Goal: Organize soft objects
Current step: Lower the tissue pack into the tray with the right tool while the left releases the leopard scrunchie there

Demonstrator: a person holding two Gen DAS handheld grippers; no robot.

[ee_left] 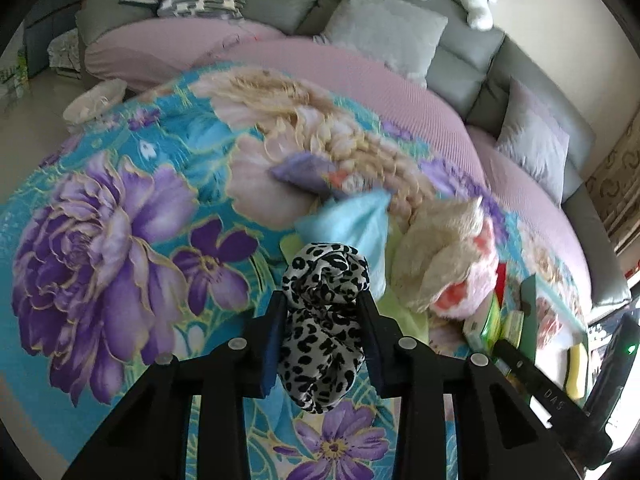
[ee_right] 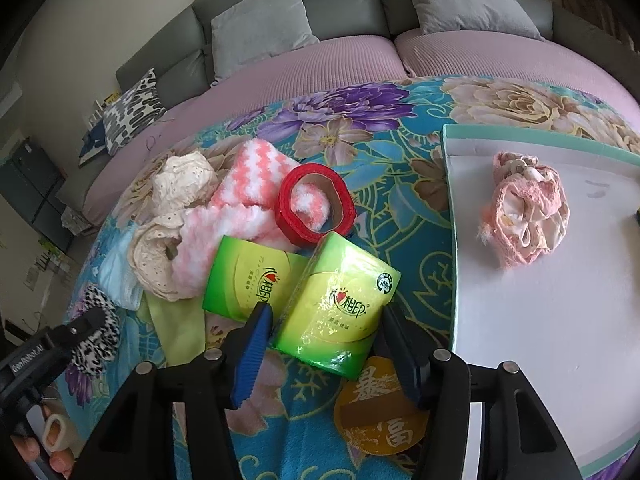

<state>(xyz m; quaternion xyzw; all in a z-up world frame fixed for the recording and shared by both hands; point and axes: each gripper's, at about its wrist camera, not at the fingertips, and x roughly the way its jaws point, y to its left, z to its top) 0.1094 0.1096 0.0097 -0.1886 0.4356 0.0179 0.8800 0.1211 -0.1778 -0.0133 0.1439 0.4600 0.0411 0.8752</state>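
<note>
Tray (ee_right: 532, 312) edge beside right gripper (ee_right: 324, 320); blanket (ee_left: 120, 160) open leftward

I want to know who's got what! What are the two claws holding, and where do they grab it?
The left claw squeezes the leopard-print cloth around its bunched middle. The right claw grips one green tissue pack by its sides.

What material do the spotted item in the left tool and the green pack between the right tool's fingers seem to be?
Spotted cloth: likely thin, smooth woven fabric, as it bunches in soft folds. Green pack: glossy plastic film, as it shows glare and wrinkles; probably tissues inside.
</note>
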